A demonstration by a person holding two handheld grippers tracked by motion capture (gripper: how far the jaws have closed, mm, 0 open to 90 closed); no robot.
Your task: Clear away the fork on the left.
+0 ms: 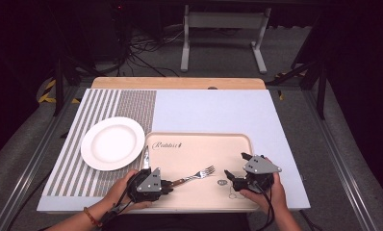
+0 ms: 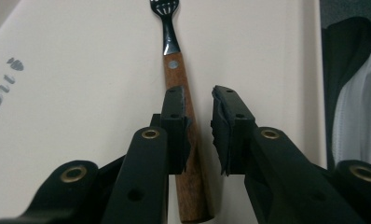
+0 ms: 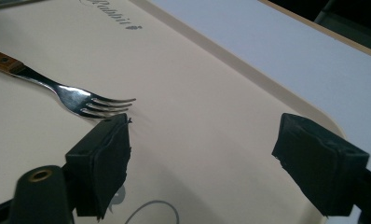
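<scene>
A fork (image 1: 195, 175) with a wooden handle lies on the beige tray (image 1: 199, 144), tines toward the right. My left gripper (image 1: 169, 186) is at the handle end, low over the tray. In the left gripper view the handle (image 2: 180, 81) runs between the jaws and lies against the left pad (image 2: 176, 123); bare tray shows between it and the right pad, so my left gripper (image 2: 197, 93) is open but narrow. My right gripper (image 1: 234, 165) hovers over the tray's right part. In its own view the right gripper (image 3: 204, 126) is wide open and empty, the fork tines (image 3: 99, 106) just beyond its left pad.
A white plate (image 1: 112, 143) sits on the striped mat left of the tray. A knife (image 1: 146, 155) lies at the tray's left edge, just behind my left hand. The tray carries printed lettering (image 1: 166, 144). Pale blue table surface (image 1: 213, 108) stretches behind the tray.
</scene>
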